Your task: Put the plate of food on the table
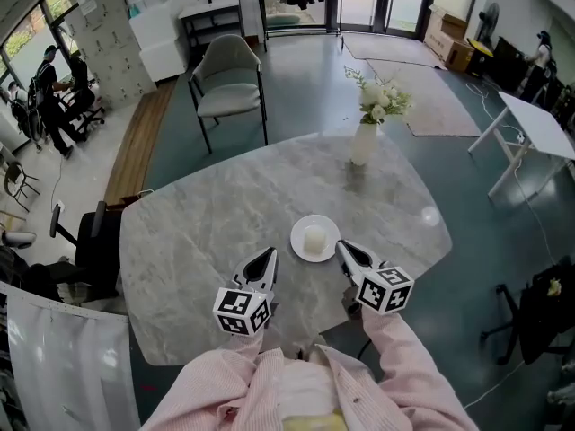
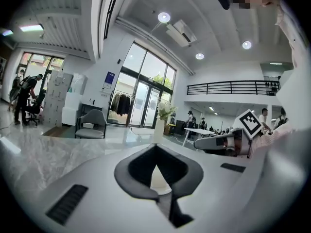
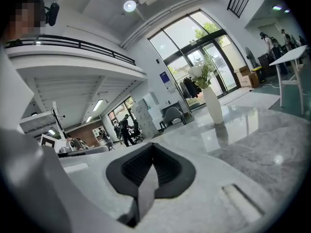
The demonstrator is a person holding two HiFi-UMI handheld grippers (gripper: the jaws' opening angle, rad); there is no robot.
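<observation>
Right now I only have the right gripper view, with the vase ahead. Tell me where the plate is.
Observer: In the head view the plate sits flat on the marble table, close to the left of your right gripper. I cannot tell whether they touch.
Operator: Report what is on it.
Observer: One short, pale cylinder of food stands at its middle.
Operator: Place the left gripper for me.
Observer: The left gripper is on the plate's other side, apart from its rim.
</observation>
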